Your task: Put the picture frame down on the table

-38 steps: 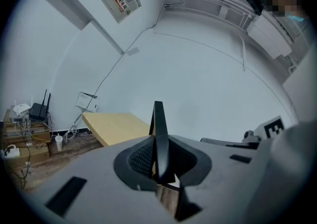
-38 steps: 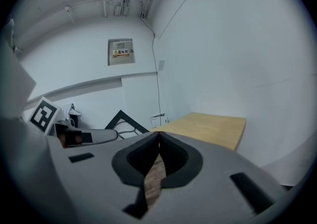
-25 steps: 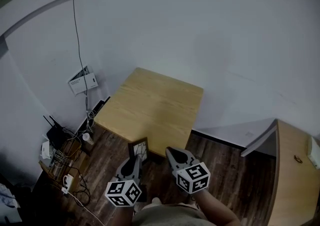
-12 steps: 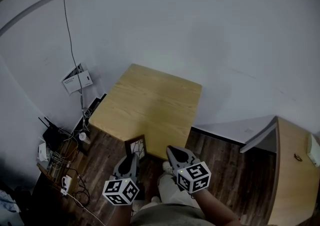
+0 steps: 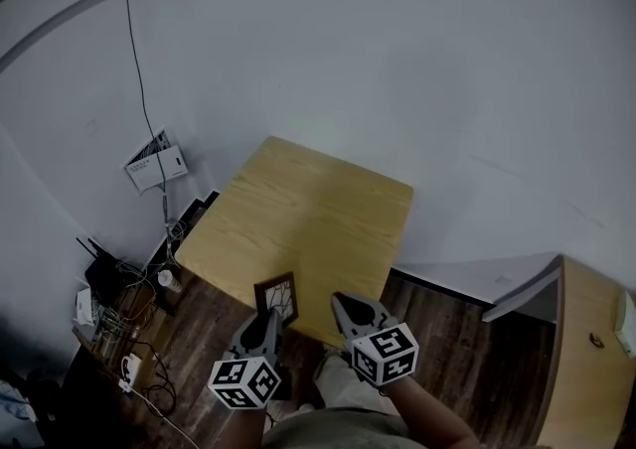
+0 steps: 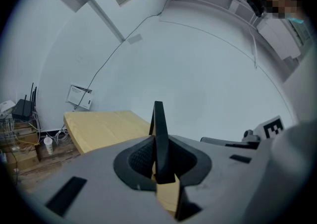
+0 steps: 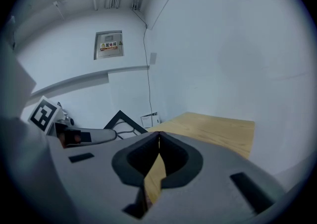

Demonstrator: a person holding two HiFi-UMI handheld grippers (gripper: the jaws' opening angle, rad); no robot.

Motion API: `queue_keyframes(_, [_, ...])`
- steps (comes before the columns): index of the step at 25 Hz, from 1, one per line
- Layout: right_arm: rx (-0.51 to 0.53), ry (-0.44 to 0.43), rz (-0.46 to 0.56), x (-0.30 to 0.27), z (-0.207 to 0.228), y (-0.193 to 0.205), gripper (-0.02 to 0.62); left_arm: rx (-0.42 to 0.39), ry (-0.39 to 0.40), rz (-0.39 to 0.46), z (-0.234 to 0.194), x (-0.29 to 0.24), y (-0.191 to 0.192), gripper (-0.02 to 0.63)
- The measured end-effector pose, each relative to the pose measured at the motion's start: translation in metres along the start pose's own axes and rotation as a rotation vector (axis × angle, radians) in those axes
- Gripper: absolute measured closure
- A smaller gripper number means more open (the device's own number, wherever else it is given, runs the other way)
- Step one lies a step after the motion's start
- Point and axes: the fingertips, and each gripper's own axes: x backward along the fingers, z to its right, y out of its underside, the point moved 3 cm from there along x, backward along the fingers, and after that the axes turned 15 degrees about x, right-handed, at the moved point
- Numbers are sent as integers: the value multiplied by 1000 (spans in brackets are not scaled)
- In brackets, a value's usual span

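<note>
A small dark picture frame (image 5: pixel 277 297) with a pale branch-like picture stands upright over the near edge of the light wooden table (image 5: pixel 308 209). My left gripper (image 5: pixel 269 319) is shut on its lower edge. In the left gripper view the frame (image 6: pixel 158 116) shows edge-on as a thin dark slab rising from between the jaws of the left gripper (image 6: pixel 158 143). My right gripper (image 5: pixel 344 304) hovers beside it to the right, shut and holding nothing. Its tips (image 7: pixel 158 135) meet, with the frame (image 7: pixel 122 121) off to their left.
A router, cables, boxes and a paper cup (image 5: pixel 164 278) crowd the dark wood floor left of the table. A white box (image 5: pixel 154 163) hangs on the wall under a thin cable. A wooden cabinet (image 5: pixel 596 358) stands at the right. The table sits against the white wall.
Both grippers and the frame have come a little closer to the table. The frame's top now overlaps the table's near edge. Both grips look the same.
</note>
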Motion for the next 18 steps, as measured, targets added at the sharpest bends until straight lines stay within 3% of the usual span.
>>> queue_keyframes(18, [-6,-1,-78,-64,54,23,595,48,-14,-124,-25,-102,16,558])
